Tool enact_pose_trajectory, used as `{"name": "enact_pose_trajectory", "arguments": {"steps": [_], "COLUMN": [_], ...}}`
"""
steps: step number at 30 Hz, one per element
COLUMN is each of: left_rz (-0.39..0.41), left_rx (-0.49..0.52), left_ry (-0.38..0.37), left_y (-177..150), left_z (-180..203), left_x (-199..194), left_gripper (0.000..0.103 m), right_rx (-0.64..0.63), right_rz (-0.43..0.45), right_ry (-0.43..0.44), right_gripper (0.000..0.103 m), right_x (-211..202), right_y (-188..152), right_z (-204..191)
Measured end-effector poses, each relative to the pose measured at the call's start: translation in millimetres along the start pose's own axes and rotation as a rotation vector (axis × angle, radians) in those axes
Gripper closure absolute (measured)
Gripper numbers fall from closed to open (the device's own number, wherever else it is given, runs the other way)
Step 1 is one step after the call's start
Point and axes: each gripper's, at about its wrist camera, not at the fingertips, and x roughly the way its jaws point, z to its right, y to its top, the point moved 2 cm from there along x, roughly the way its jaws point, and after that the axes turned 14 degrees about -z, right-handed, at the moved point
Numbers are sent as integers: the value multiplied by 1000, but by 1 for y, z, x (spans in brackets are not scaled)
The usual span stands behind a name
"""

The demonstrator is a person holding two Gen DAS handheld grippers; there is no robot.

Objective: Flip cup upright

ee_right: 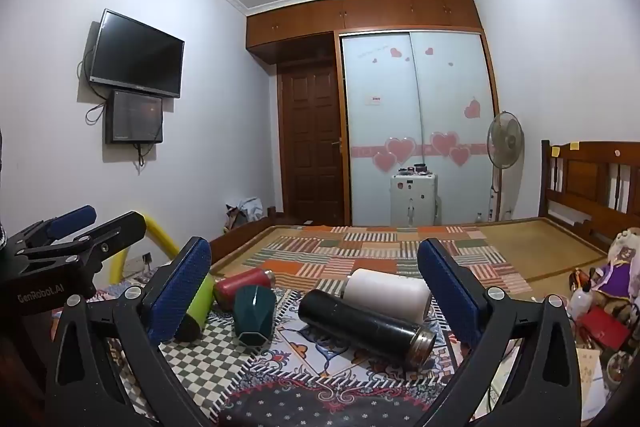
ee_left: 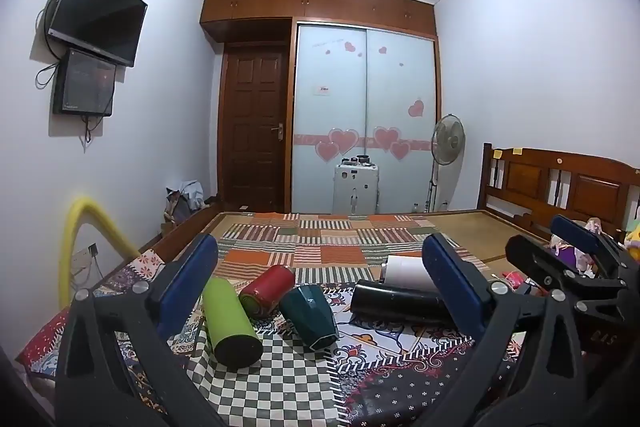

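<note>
Bedroom walls, a wardrobe point(ee_left: 364, 119) with heart stickers at twelve o'clock and a wall television point(ee_left: 96, 9) at ten frame the bed point(ee_left: 320, 243), whose patchwork cover carries five vessels, all lying on their sides. None is upright, so I judge the flipping has not begun.

Biggest is the black flask point(ee_right: 366, 325), dead ahead of the right gripper point(ee_right: 314, 287); the white bottle point(ee_right: 386, 293) lies touching it at one o'clock. A green bottle point(ee_left: 230, 319) rests at seven o'clock of the red can point(ee_left: 266, 291). Smallest, the dark teal faceted cup point(ee_left: 310, 315) sits between them, its open mouth facing the cameras.

Both the left gripper point(ee_left: 318, 285) and the right one hover with jaws spread wide, holding nothing.

Next, I reckon, one gripper must straddle the teal cup's sides and tip it onto its base; the red can, just beside at ten o'clock, crowds that approach.
</note>
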Motion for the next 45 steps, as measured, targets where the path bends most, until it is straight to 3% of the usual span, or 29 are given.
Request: {"name": "enact_pose_trajectory", "arguments": {"steps": [9,45], "left_rz": [31,31], "left_rx": [20,15], "left_ry": [-10,-9], "left_y": [-3,-1], "left_z": [6,4], "left_x": [-5,-6], "left_gripper": [0,0], "right_rx": [0,3], "right_rz": [-11,-7], "right_ry": [-1,0], "right_gripper": [0,0], "right_x": [0,-2], "right_y": [0,-2], "right_z": [0,-3]}}
